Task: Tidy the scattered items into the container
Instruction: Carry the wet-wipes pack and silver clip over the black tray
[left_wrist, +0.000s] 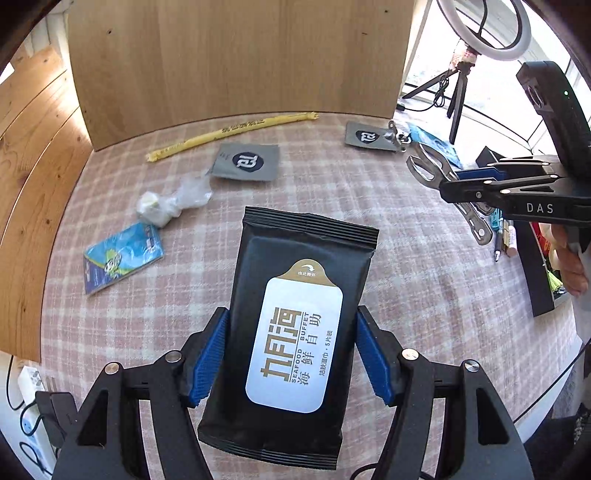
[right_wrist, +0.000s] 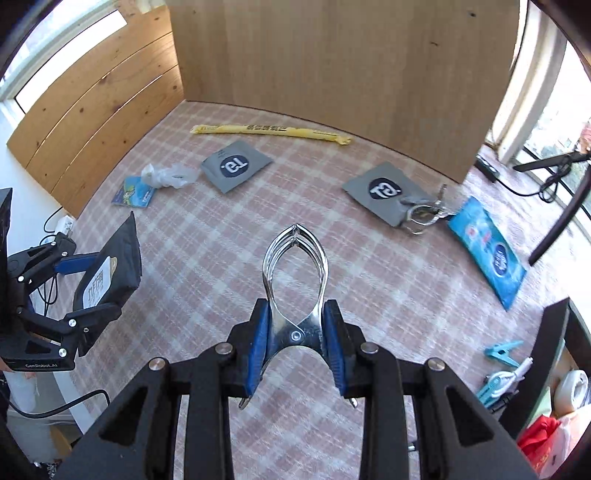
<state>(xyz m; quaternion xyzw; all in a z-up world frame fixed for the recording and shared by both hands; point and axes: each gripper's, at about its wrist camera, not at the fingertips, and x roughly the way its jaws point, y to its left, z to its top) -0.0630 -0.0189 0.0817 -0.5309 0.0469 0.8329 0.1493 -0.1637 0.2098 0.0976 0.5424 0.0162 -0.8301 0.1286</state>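
Note:
My left gripper (left_wrist: 291, 354) is shut on a black wet-wipes pack (left_wrist: 299, 314) with a white label, held above the checked tablecloth; it also shows in the right wrist view (right_wrist: 107, 273). My right gripper (right_wrist: 295, 343) is shut on a metal spring clamp (right_wrist: 295, 280), jaws pointing forward; the clamp also shows in the left wrist view (left_wrist: 447, 188). On the cloth lie a yellow stick packet (right_wrist: 269, 131), two grey sachets (right_wrist: 236, 164) (right_wrist: 384, 192), a crumpled plastic wrapper (right_wrist: 168, 175), a small blue-green card (right_wrist: 133, 192), a second metal clip (right_wrist: 424, 212) and a blue wipes pack (right_wrist: 487, 251).
A dark container (right_wrist: 554, 332) at the right table edge holds blue pegs (right_wrist: 504, 350), tape and red packaging. A wooden board (right_wrist: 332, 66) stands behind the cloth. A tripod with a ring light (left_wrist: 458, 92) stands at the far right. A power strip (left_wrist: 31, 387) and cables lie to the left.

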